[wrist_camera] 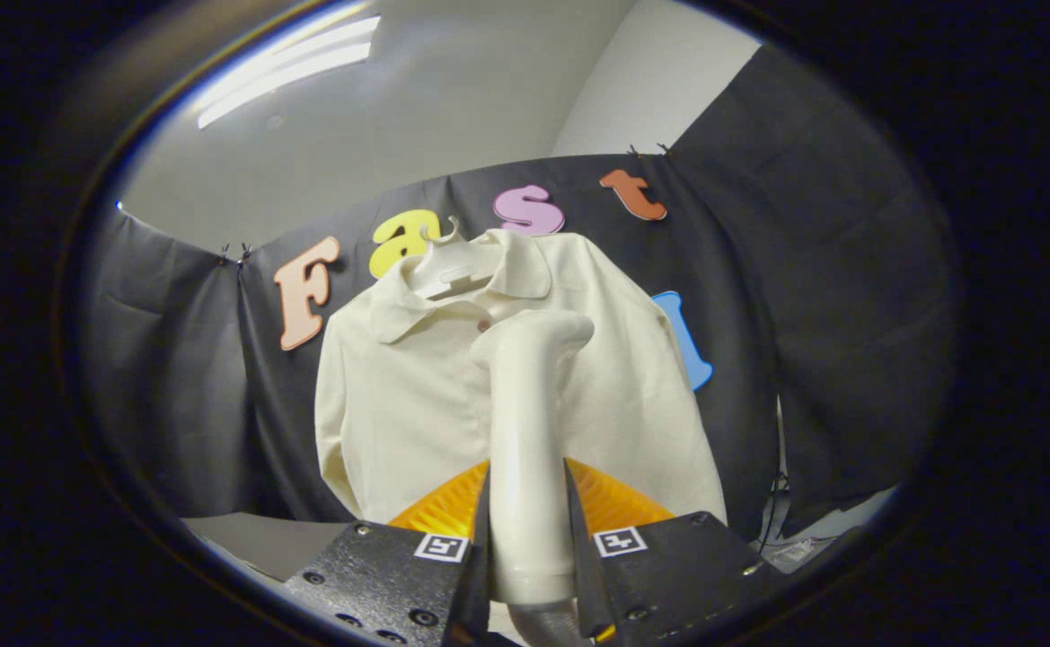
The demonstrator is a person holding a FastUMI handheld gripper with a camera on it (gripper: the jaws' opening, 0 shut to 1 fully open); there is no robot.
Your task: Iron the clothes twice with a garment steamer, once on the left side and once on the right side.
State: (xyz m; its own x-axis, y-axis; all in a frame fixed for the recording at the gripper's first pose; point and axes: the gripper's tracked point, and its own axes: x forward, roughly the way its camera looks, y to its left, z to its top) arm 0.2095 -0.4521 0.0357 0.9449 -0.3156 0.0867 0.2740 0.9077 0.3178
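Gripper view: tongs (529, 530) clamping upright steamer (529, 404).

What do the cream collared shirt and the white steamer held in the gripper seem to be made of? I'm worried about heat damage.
The cream collared shirt looks like matte woven cloth, perhaps cotton. The white steamer, clamped between the gripper fingers, looks like smooth, slightly glossy moulded plastic, judging by its soft highlights.

No readable text, brand or number stands on the cream shirt (417, 404), its hanger (448, 265) or the garment steamer (529, 431). The only signs are two small square black-and-white coded markers (442, 546), one on each side of the gripper (529, 503) body; they carry a pattern, not letters.
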